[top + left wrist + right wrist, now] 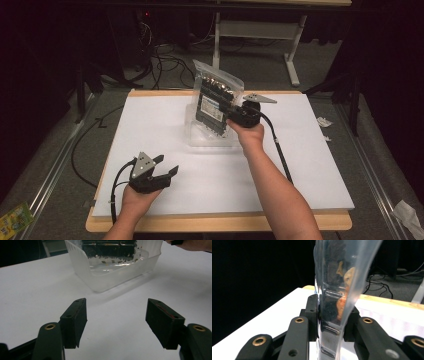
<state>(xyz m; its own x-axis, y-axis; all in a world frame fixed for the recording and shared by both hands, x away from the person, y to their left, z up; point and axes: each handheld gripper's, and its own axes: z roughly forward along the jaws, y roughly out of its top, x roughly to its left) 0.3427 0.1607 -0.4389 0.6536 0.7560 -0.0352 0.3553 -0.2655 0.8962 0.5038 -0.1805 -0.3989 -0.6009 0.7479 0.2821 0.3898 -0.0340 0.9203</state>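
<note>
A clear zip bag (pixel 215 97) with dark contents stands upright in a clear plastic tub (pixel 212 138) at the back middle of the white board (pixel 150 130). My right gripper (pixel 228 108) is shut on the bag's right edge, above the tub's rim. In the right gripper view the bag (pixel 337 290) rises between the two black pads, which press on its sides. My left gripper (pixel 167 166) rests low at the front left, open with nothing between its pads (pixel 75 320). From there the tub (pixel 112 277) and the bag's lower part (pixel 110 250) lie ahead.
The white board lies on a wooden table top (pixel 220 222). Cables (pixel 165 62) and a desk frame (pixel 292 55) are on the floor behind. Paper scraps (pixel 324 121) lie to the right, and a green packet (pixel 12 220) at the lower left.
</note>
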